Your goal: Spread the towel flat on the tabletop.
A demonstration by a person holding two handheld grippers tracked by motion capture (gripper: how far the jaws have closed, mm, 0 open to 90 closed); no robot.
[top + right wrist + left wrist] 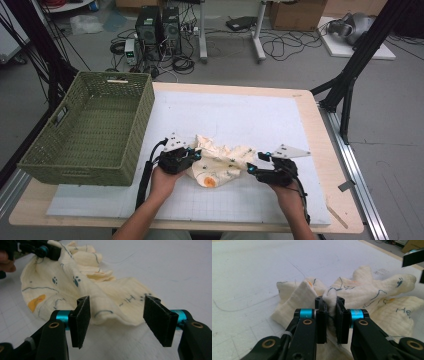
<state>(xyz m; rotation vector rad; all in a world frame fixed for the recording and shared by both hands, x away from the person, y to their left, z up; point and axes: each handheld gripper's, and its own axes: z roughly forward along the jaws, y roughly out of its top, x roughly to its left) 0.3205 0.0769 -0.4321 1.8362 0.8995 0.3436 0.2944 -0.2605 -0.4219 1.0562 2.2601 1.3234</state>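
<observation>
two grippers at work on one crumpled cream cloth, lying on the white gridded mat near the mat's 6 o'clock edge in the high view. printed with blue paw marks and lines, plus an orange patch at the cloth's 6 o'clock.

left gripper at the cloth's 9 o'clock, gripped in the person's left hand. in the left gripper view, pads pressed together on a raised fold of the cloth, fabric bunched up between them and spilling away toward 12 and 3 o'clock.

right gripper at the cloth's 3 o'clock, carried by the right hand. in the right gripper view, pads spread apart, one on each side of the cloth's near edge; left pad just beside or brushing the fabric, cannot tell which; right pad clear of it. no pinch on the cloth there. far off at 11 o'clock in that view, the left gripper clamped on the cloth's other end.

green woven basket at 9 o'clock of the mat, well apart from the cloth, hanging partly over the wooden table edge.
</observation>
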